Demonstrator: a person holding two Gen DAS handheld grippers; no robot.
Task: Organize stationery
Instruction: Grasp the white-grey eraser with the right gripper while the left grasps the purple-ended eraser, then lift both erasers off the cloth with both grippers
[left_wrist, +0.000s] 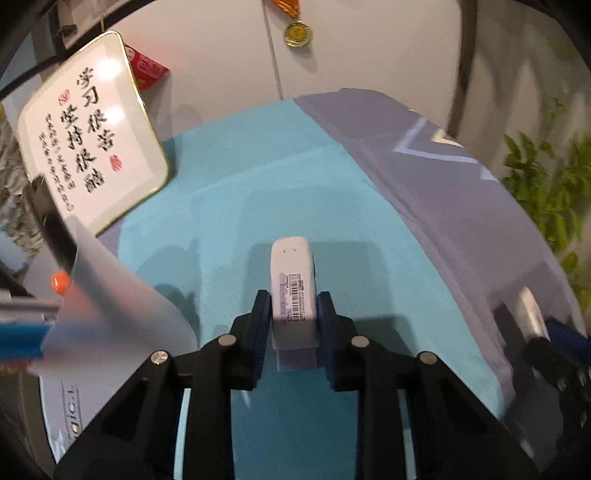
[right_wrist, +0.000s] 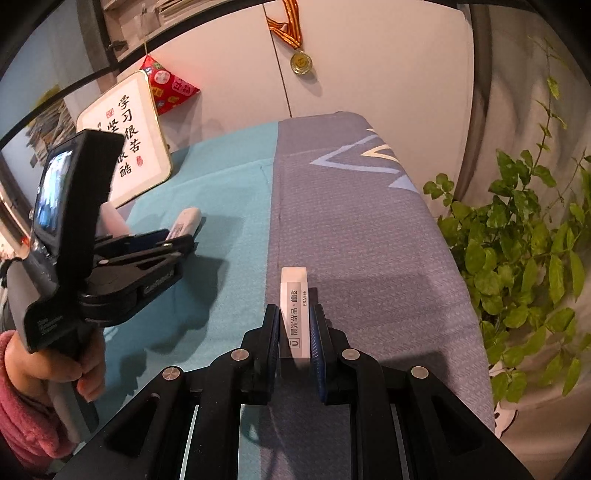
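1. Left hand-held gripper (left_wrist: 294, 314): pinching a white correction-tape-like case (left_wrist: 293, 280), barcode label up, its blue pads pressed against both long sides; rounded end projecting forward past the fingertips, above the turquoise part of the cloth (left_wrist: 236, 206).
2. Same left hand-held gripper (right_wrist: 181, 236) seen in the right wrist view at the left edge, gripped from below by a hand (right_wrist: 55, 363) in a pink sleeve (right_wrist: 26, 417), the white case (right_wrist: 186, 221) sticking out of its tip, lifted clear of the cloth.
3. Right hand-held gripper (right_wrist: 294, 325): clamped on a white eraser (right_wrist: 294, 306) in a printed sleeve marked ERASER, pads flat on its two long sides, bare white end pointing forward; held over the seam where turquoise meets the grey-blue part of the cloth (right_wrist: 351, 221).
4. Right hand-held gripper (left_wrist: 546, 325) showing blurred at the right edge of the left wrist view, over the grey-blue cloth; state unreadable from that view.
5. Table covered by the two-tone cloth, pale triangle pattern on the grey-blue half.
6. Framed calligraphy board (left_wrist: 88, 136) leaning at the back left, red packet (right_wrist: 168, 85) behind it.
7. Medal (right_wrist: 301, 62) on a striped ribbon hanging on the white wall.
8. Leafy green plant (right_wrist: 517, 258) just past the table's right edge.
9. Blurred grey sheet and an orange knob (left_wrist: 60, 282) at the left edge of the left wrist view; nature unclear.
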